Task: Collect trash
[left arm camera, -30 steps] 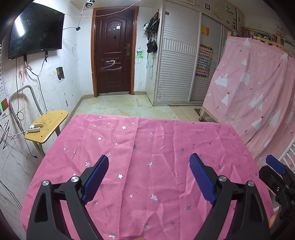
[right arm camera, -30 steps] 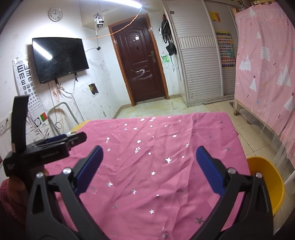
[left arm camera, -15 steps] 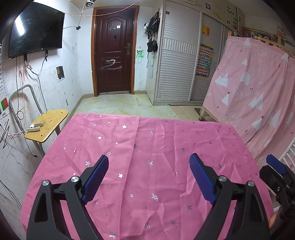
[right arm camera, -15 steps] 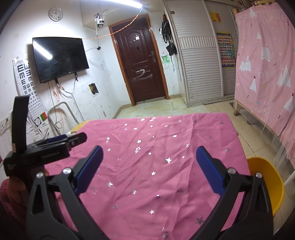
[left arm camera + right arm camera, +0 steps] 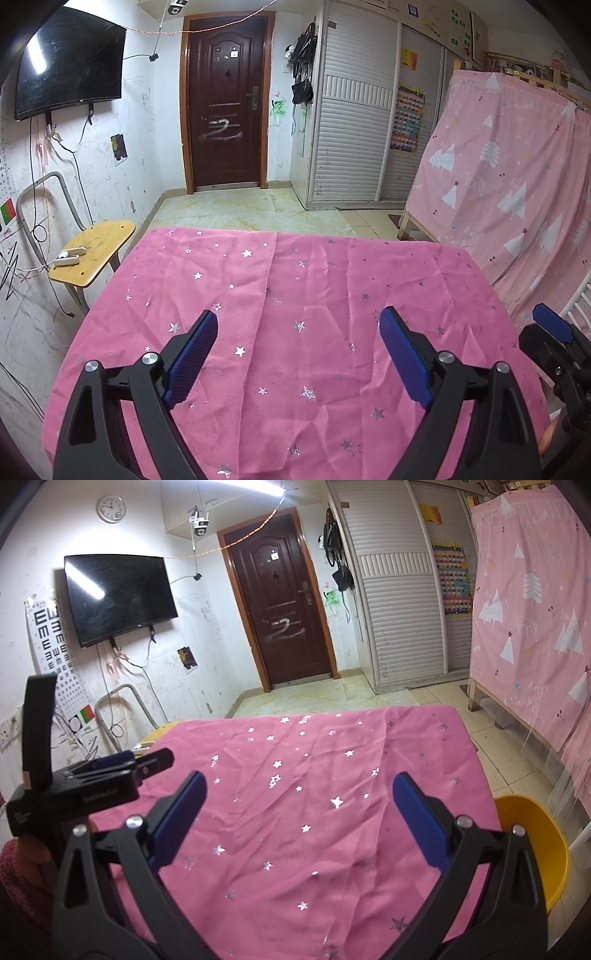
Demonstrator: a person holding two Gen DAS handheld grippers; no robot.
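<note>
My left gripper [image 5: 297, 321] is open and empty above the near part of a table covered in a pink cloth with silver stars [image 5: 314, 280]. My right gripper [image 5: 301, 782] is open and empty above the same cloth [image 5: 332, 768]. No trash shows on the cloth in either view. A yellow bin [image 5: 535, 845] stands on the floor by the table's right edge. The left gripper also shows at the left of the right wrist view [image 5: 122, 762], and the right gripper at the right edge of the left wrist view [image 5: 554, 328].
A small yellow wooden seat [image 5: 92, 254] with white plugs stands against the left wall. A dark door [image 5: 225, 107] is at the back. A pink curtain [image 5: 517, 177] hangs at the right. A TV [image 5: 118, 594] is on the left wall.
</note>
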